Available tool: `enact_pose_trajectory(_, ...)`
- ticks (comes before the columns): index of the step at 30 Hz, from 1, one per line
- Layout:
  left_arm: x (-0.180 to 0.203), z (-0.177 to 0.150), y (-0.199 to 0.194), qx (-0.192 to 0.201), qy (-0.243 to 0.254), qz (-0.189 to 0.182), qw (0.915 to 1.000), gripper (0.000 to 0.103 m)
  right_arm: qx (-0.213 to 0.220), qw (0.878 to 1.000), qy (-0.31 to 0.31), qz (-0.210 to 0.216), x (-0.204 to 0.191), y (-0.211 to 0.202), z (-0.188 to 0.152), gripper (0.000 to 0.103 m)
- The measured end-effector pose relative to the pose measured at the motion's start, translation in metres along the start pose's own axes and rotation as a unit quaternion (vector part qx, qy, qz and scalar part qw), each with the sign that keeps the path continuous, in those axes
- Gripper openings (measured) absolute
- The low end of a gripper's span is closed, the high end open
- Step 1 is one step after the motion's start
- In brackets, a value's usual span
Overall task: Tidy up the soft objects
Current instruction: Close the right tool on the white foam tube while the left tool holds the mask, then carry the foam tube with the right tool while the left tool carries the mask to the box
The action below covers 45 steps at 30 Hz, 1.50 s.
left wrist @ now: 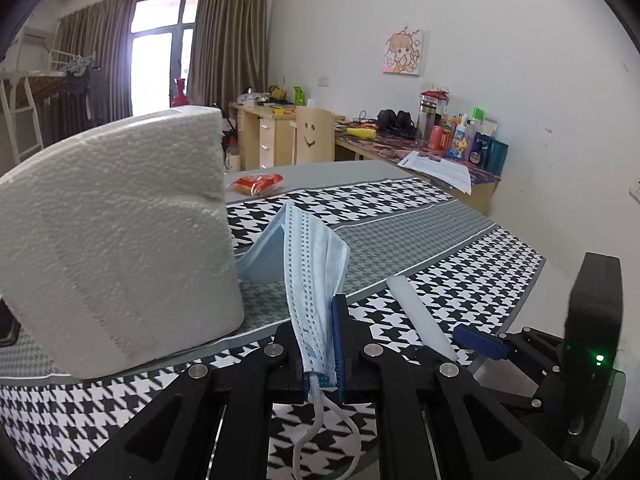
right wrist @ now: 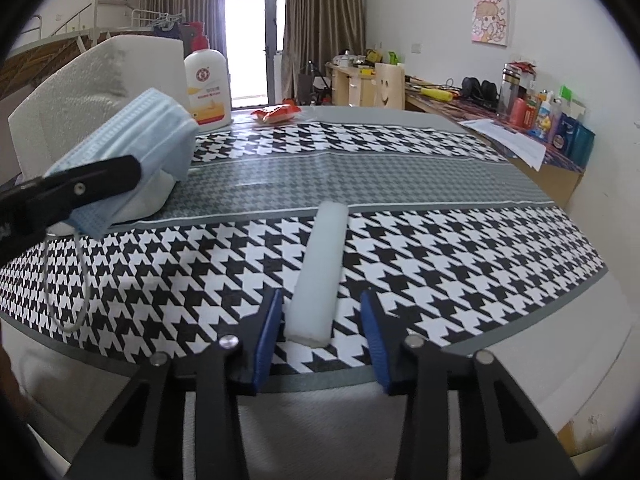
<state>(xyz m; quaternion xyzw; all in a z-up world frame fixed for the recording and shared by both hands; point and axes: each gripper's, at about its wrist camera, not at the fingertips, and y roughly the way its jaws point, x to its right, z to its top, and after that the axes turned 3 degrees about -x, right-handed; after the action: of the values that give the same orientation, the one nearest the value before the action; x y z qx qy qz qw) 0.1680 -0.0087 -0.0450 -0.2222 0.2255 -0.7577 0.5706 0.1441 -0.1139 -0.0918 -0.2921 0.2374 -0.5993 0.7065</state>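
My left gripper (left wrist: 322, 340) is shut on a light blue face mask (left wrist: 312, 272), held up off the table with its ear loops dangling. From the right wrist view the mask (right wrist: 136, 140) hangs at the left, pinched by a black finger (right wrist: 84, 188). A white foam stick (right wrist: 320, 268) lies on the houndstooth tablecloth (right wrist: 460, 248), pointing away from me. My right gripper (right wrist: 320, 332) is open, its blue pads on either side of the stick's near end, with a gap at the right pad. The stick (left wrist: 416, 316) also shows in the left wrist view.
A large white pack of paper tissue (left wrist: 116, 240) stands at the left, just behind the mask. A lotion pump bottle (right wrist: 208, 88) and a red snack packet (right wrist: 276, 114) sit at the far side. Cluttered desks (right wrist: 520, 132) line the right wall.
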Motion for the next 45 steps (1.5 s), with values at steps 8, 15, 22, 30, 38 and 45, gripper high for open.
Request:
enact_pose_trajectory(8,0.001,-0.008,-0.015,0.008,0.003,0.004,1.0000,0.010,0.003,1.000,0.003,-0.001,-0.004,-0.006,-0.002,0.020)
enact_pose_trajectory(15,0.004,-0.009,-0.028,0.018,0.004,0.012,0.9998,0.010,0.017,1.000,0.014,0.009,0.004,-0.023,0.000,0.015)
enact_pose_trajectory(22,0.005,-0.010,-0.040,0.027,-0.001,0.023,0.9994,0.010,0.042,0.999,0.014,0.015,0.007,-0.043,0.004,0.015)
enact_pose_trajectory(30,0.008,-0.012,-0.056,0.042,-0.002,0.029,0.9987,0.010,0.070,0.997,0.011,0.021,0.006,-0.063,0.009,0.015)
enact_pose_trajectory(38,0.012,-0.014,-0.072,0.058,0.002,0.042,0.9974,0.010,0.094,0.995,-0.003,0.030,0.001,-0.082,0.010,0.015)
enact_pose_trajectory(45,0.012,-0.019,-0.092,0.076,-0.003,0.057,0.9955,0.010,0.121,0.992,-0.014,0.042,-0.003,-0.101,0.012,0.015)
